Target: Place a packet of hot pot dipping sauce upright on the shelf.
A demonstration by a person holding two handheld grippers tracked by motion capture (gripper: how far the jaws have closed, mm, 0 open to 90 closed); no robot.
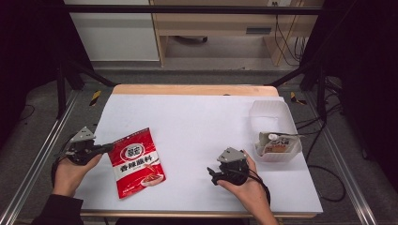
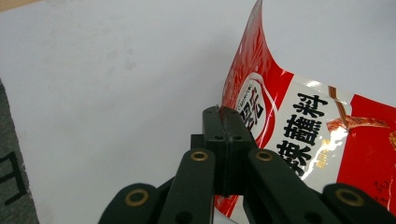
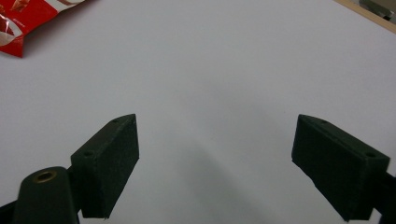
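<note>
While its far end rests on the white table sheet (image 1: 197,122), the glossy red foil seasoning sachet with white label panel and black lettering (image 1: 137,162) lies at the left front of the table, its left edge pinched in my left tongs (image 1: 109,147). My left gripper view has those jaws pressed flat together on the sachet's (image 2: 299,135) side seam, the film curling up and away from the tongs (image 2: 223,116). I judge the pack light and limp: thin crinkly foil that will sag and swing from one edge, slick enough to slide out of a shallow bite. The flat sealed border looks the soundest hold, since the filled middle would bulge and shift.

My right tongs (image 1: 212,174) hover at the front centre of the table, well apart from the sachet, and my right gripper view shows them (image 3: 215,161) spread wide with bare sheet between and one red corner (image 3: 28,23) at upper left.

From the high view comes the layout: a translucent white plastic tub (image 1: 274,133) at the right edge holding a small white-and-orange packet (image 1: 278,144). From the left gripper view comes the bite itself, seam clamped and film buckling.
</note>
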